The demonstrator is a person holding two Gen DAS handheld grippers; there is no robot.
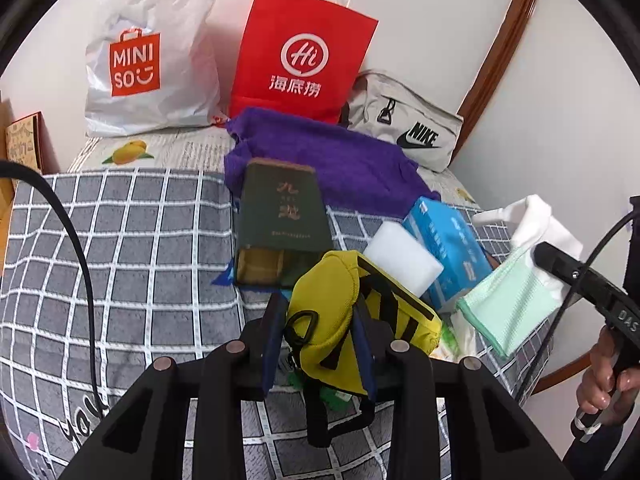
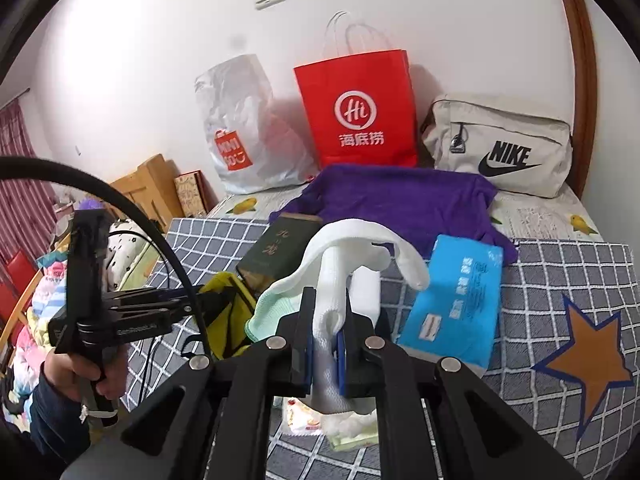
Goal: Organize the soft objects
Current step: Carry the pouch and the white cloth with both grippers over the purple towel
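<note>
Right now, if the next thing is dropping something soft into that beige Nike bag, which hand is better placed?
Right, probably. The right gripper holds the white glove, and the Nike bag sits ahead to its right. The left gripper, clamping the yellow pouch, sits further left of the bag.

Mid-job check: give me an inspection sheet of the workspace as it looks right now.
Surface: bed with grey checked blanket.
Job's things: yellow pouch, white glove, mint cloth, purple towel.
Clutter: green book, blue tissue pack, white foam block.
Grippers: left gripper clamped on the yellow pouch; right gripper shut on the white glove.
Cables: black cable loops over the blanket.
Surroundings: Miniso bag, red paper bag, Nike bag against the wall.
</note>
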